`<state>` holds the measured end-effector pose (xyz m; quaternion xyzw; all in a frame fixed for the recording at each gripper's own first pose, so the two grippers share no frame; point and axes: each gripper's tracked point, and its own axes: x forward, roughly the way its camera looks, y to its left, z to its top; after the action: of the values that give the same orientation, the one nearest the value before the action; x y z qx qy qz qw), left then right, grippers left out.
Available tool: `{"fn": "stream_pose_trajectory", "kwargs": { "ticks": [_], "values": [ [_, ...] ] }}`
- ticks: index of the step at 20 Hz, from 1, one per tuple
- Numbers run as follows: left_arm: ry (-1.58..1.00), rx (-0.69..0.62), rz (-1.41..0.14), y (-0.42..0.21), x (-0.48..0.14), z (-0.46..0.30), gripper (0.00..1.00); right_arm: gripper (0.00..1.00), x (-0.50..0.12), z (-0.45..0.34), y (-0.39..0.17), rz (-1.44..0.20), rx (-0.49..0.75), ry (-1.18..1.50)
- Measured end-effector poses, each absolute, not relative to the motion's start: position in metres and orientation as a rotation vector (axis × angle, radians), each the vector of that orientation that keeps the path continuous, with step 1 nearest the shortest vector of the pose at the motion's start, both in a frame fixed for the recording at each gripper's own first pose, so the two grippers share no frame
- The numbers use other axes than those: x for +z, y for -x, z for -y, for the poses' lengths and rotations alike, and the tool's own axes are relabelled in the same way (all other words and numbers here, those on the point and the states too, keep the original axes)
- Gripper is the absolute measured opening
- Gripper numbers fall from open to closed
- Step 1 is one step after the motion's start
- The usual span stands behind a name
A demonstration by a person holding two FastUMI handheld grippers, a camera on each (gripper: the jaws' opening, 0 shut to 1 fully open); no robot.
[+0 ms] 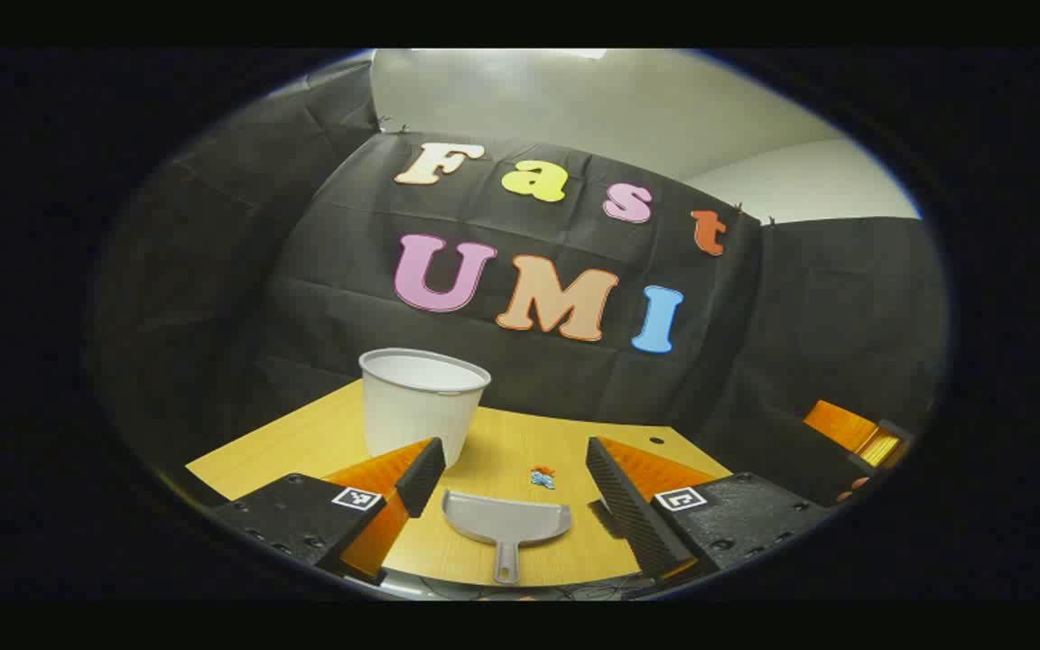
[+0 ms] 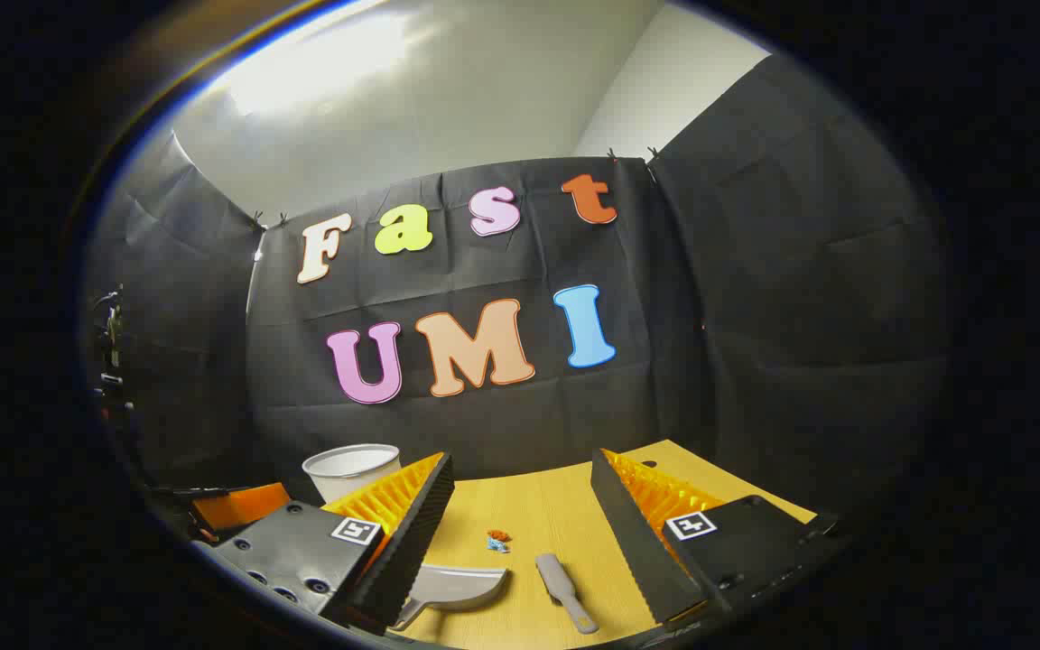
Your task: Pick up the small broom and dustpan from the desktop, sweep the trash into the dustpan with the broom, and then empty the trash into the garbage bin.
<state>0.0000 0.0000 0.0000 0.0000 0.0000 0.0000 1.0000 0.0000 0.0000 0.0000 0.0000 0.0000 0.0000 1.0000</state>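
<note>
Desktop (image 1: pixel 303 442) with dustpan (image 1: pixel 506 521), bin (image 1: pixel 421 402), trash (image 1: pixel 543 476)

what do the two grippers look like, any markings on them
The left gripper and the right gripper share a build: two wedge-shaped fingers with ridged inner faces and ribbed backs, set on blocky black bodies with bolt holes. Each body carries a small square black-and-white marker tag near the finger base. No cables or sleeves are visible.

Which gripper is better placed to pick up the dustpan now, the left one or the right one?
Left. In the left gripper view the dustpan lies centred between the open left gripper, handle towards it. The right gripper is lined up nearer the small broom, so it likely suits that.
</note>
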Motion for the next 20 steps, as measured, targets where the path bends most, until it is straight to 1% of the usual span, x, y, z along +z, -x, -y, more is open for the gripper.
{"fn": "stream_pose_trajectory", "kwargs": {
  "ticks": [11, 20],
  "values": [
    [0.003, -0.007, -0.019, 0.001, -0.004, 0.003, 0.94, 0.98, -0.001, 0.013, 0.002, -0.009, -0.034, 0.005],
    [0.000, -0.021, -0.045, 0.006, -0.012, 0.007, 0.94, 0.98, -0.006, 0.009, 0.008, -0.034, -0.022, 0.002]
  ]
}}
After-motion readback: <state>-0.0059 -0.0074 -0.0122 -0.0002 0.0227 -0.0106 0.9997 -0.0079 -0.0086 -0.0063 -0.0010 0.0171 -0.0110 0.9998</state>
